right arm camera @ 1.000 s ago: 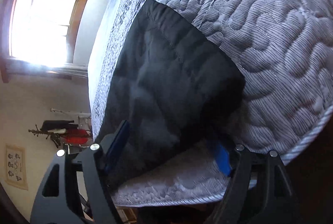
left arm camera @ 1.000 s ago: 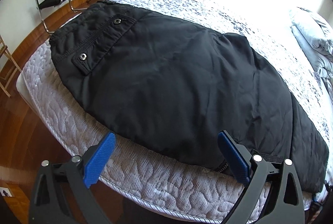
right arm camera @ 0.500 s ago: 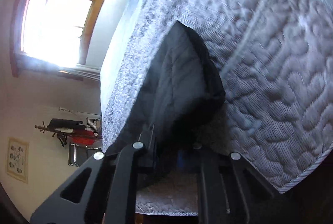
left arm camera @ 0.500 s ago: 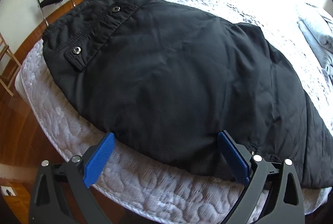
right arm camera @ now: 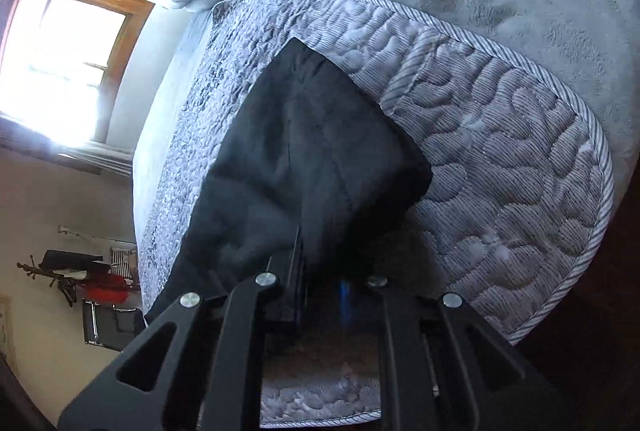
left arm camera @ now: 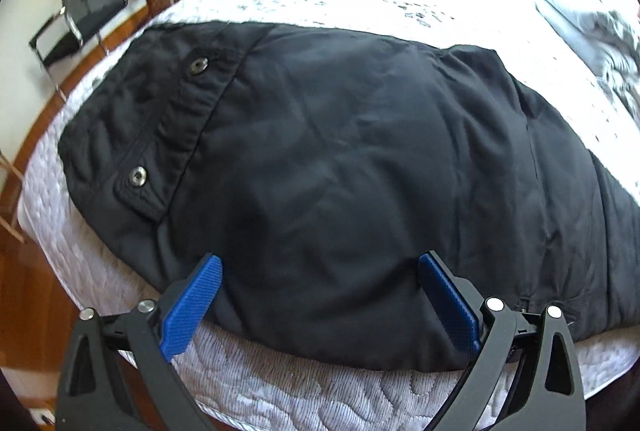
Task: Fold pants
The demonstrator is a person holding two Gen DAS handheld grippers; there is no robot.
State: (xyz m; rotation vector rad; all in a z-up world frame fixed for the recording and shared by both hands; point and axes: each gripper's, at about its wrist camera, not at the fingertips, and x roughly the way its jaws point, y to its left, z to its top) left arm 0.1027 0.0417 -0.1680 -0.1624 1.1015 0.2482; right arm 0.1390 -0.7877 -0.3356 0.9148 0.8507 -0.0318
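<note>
Sunlit bed (left arm camera: 280, 391) carries the black pants (left arm camera: 340, 171), spread just ahead of the left tool (left arm camera: 320, 295), which has moved in, wide open, its fingers now over the near edge. The right tool (right arm camera: 320, 263) has closed from open a second ago onto the pants' end, so folding can likely begin.

Right claw (right arm camera: 320, 283) now clamped on pants (right arm camera: 312, 159)
</note>
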